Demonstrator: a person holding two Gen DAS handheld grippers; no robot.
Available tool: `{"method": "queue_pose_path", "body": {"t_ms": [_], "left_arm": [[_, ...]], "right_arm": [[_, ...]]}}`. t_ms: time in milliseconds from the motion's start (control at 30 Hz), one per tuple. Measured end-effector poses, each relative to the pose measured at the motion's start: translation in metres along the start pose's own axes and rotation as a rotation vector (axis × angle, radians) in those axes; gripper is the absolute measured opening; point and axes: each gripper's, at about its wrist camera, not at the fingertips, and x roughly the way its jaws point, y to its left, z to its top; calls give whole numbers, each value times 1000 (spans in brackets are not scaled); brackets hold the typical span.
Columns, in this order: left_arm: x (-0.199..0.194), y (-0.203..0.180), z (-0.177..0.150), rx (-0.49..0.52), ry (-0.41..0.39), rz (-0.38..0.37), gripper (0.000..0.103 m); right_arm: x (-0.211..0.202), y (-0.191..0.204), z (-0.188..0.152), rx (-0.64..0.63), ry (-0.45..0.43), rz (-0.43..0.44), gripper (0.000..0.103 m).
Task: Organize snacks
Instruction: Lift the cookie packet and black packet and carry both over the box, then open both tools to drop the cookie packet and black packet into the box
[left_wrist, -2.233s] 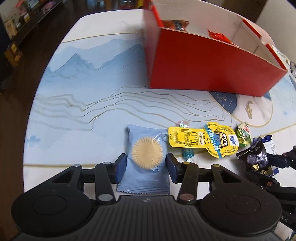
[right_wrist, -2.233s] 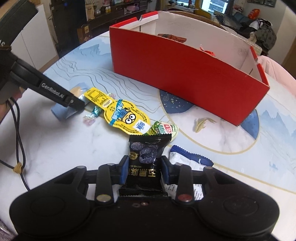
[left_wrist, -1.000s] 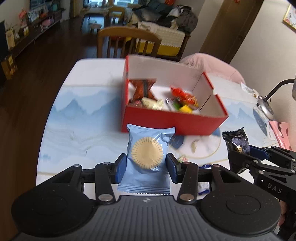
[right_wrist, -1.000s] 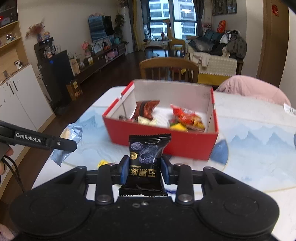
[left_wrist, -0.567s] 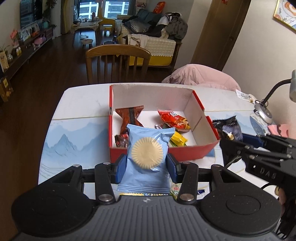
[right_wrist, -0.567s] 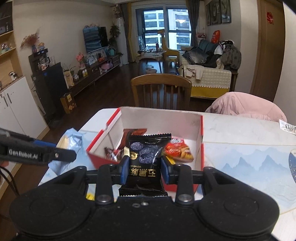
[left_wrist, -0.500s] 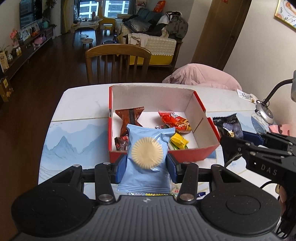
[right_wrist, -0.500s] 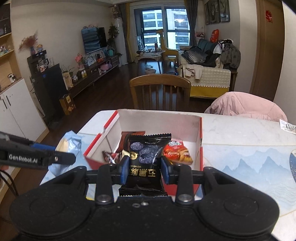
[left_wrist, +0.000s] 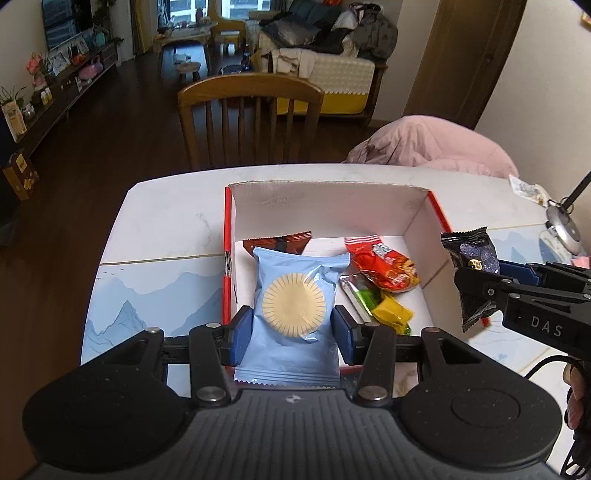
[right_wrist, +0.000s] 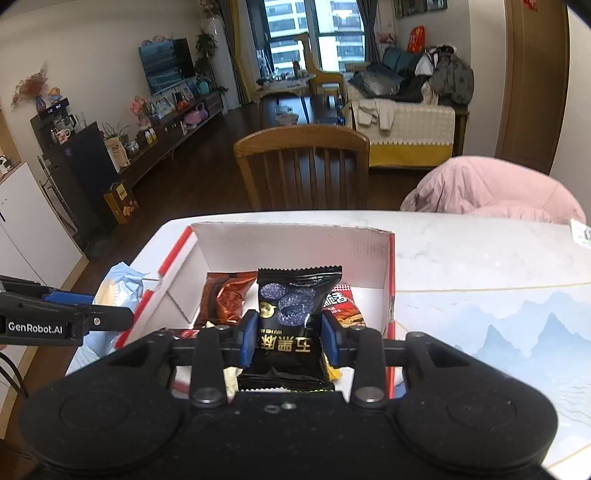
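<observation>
I'm holding the left gripper (left_wrist: 294, 329) over the near edge of the red box (left_wrist: 227, 236), jaws clamping the light blue cookie packet (left_wrist: 295, 314) by its two side edges. The packet's long axis is running 6 to 12 in the left wrist view, crimped end at 6 tucked against the gripper body, other end at 12 pointing over the box interior.

The right gripper (right_wrist: 288, 341) is at the box too, jaws narrow and pinching the black snack packet (right_wrist: 291, 321) at its sides. Long axis again 6 to 12, serrated top edge at 12, print reading upside down from this camera.

In the left view that black packet (left_wrist: 471, 266) is sitting at 3 o'clock, beside the box's right wall.

Inside the box: a brown packet (left_wrist: 280, 242), a red packet (left_wrist: 384, 266), a yellow candy (left_wrist: 393, 314). The box is sitting on the tabletop (left_wrist: 166, 221).
</observation>
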Motion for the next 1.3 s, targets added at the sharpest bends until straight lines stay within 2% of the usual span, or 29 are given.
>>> {"method": "queue_pose_path", "body": {"t_ms": [300, 533, 800, 1000, 1300], "left_arm": [[45, -4, 18, 21, 65, 42, 46], [77, -7, 26, 50, 112, 72, 46], [101, -4, 26, 67, 163, 93, 46], [108, -1, 22, 65, 176, 91, 46], [91, 2, 18, 45, 146, 68, 46]], "right_arm": [[54, -5, 12, -19, 86, 3, 35], [88, 15, 4, -123, 202, 81, 35], [113, 29, -7, -202, 279, 67, 35], [121, 31, -8, -224, 302, 60, 35], [105, 28, -2, -183, 270, 68, 35]]}}
